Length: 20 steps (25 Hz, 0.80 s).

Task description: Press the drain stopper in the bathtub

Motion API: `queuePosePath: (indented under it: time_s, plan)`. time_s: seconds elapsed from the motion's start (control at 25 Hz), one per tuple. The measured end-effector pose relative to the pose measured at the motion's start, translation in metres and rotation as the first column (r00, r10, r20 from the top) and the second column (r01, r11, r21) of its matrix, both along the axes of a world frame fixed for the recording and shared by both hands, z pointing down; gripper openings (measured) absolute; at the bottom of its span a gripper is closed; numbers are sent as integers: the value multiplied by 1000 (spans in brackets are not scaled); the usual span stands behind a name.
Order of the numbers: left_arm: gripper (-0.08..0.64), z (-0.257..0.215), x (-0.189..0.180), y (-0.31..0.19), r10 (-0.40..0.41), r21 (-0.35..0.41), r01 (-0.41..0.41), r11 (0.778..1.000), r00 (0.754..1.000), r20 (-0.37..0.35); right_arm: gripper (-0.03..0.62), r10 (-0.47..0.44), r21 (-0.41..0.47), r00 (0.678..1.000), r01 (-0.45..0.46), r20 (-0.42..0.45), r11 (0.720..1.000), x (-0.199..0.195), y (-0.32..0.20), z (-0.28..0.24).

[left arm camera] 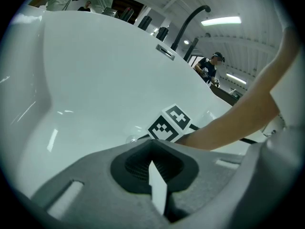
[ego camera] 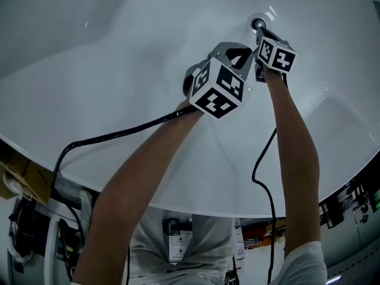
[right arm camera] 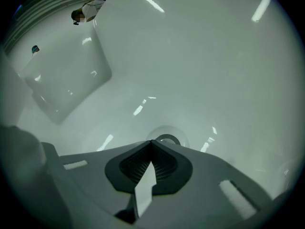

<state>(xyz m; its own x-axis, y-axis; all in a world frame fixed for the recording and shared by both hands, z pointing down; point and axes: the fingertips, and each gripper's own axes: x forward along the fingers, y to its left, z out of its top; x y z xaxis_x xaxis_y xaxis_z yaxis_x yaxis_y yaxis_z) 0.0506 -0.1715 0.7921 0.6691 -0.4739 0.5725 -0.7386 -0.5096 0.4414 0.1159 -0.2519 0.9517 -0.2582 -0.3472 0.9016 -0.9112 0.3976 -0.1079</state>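
Observation:
The round chrome drain stopper [ego camera: 259, 23] sits in the white bathtub floor [ego camera: 136, 70]. In the head view my right gripper [ego camera: 260, 33] reaches down to it, jaw tips at the stopper's near edge; whether they touch it I cannot tell. In the right gripper view the stopper [right arm camera: 167, 139] shows just past the right gripper [right arm camera: 152, 143], whose jaws are shut with nothing between them. My left gripper [ego camera: 250, 52] hovers just behind the right one, also shut and empty. The left gripper [left arm camera: 152, 142] looks at the right gripper's marker cube [left arm camera: 170, 123] and forearm [left arm camera: 228, 123].
The tub walls curve up on all sides. A black faucet [left arm camera: 190, 20] and an overflow slot [left arm camera: 166, 51] sit on the far rim, with a person [left arm camera: 209, 68] standing beyond. A moulded recess [right arm camera: 66, 80] lies in the tub. Black cables [ego camera: 119, 132] trail over the near rim [ego camera: 178, 198].

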Motion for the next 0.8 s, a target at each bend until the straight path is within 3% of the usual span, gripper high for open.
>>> queuePosePath:
  time_s: [0.36,0.8]
  plan:
    - [0,-61,-11,9,-7,39,6,999,1000,12,2,55,30,992,-59,115,998,-21,19,-74]
    - [0,-126,-18,25,-31,72,26,997,997,67,2,0,92,985,-17,175,996,-23,45,-167]
